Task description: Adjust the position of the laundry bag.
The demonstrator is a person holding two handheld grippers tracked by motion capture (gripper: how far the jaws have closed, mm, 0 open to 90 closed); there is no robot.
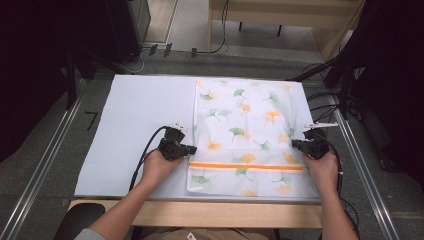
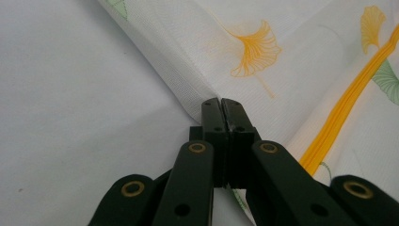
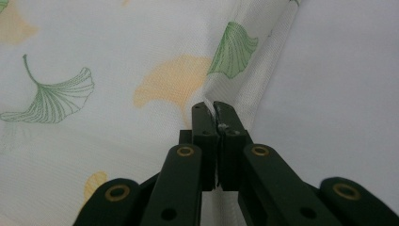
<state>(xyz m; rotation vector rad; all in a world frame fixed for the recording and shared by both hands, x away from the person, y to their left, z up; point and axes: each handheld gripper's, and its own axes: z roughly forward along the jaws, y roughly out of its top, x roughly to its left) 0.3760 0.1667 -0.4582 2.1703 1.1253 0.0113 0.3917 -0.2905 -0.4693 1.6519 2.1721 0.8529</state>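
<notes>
Bag: mesh laundry bag point(image 1: 245, 135) flat on bench point(image 1: 140, 115), long axis running away from person.
L tool point(image 1: 176, 145): jaws clamped on bag's left edge.
R tool point(image 1: 310, 142): jaws clamped on right edge.
Zip: orange zipper point(image 1: 247, 166) crosswise, just nearer person than both tools.

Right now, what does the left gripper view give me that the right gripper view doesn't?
The left gripper view adds the orange zipper running up its right side, and an orange ginkgo leaf print just beyond the left gripper. The right gripper view instead has green ginkgo leaf prints ahead of the right gripper. Both show closed fingers pinching a side edge of the mesh laundry bag on the white table cover.
</notes>
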